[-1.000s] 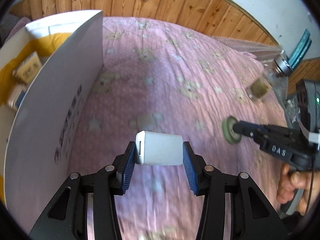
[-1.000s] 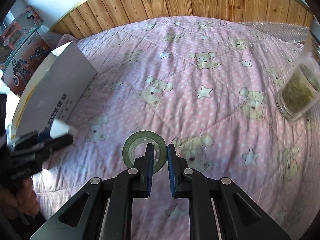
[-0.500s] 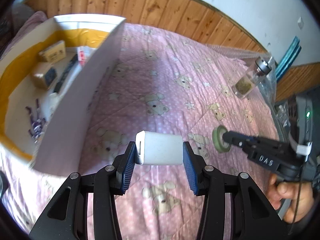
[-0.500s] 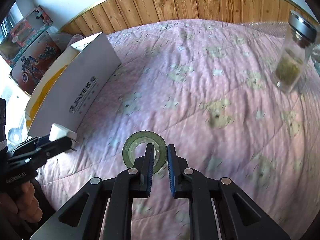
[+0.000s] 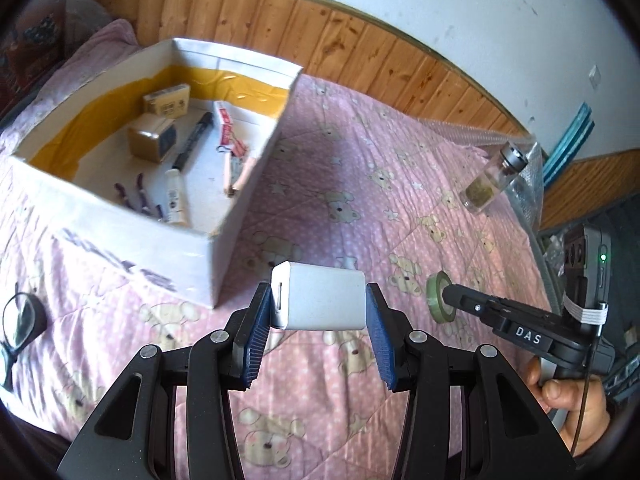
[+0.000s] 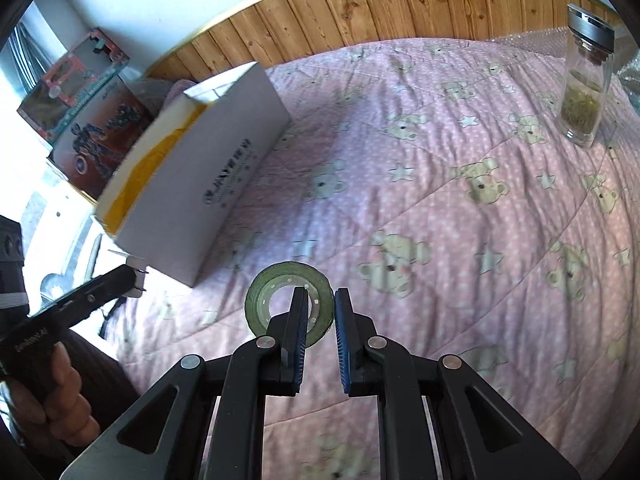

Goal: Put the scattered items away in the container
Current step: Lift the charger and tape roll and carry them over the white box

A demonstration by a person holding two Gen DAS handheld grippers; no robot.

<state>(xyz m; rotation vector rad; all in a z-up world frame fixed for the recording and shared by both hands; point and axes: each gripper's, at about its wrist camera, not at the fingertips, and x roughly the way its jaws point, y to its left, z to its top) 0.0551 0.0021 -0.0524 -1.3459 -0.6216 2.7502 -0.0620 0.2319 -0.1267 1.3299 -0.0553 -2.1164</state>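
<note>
Glass jar upright on quilt, well apart from box

Left gripper with matte black linkage arms, silver pivot screws, ribbed blue finger pads, right gripper of matching build, white "DAS" lettering on its black body, green indicator light, thin black cable, bare-skinned right hand at lower right.

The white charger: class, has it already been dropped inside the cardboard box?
No, the white charger is gripped between the left tool's blue pads, outside the cardboard box.
</note>
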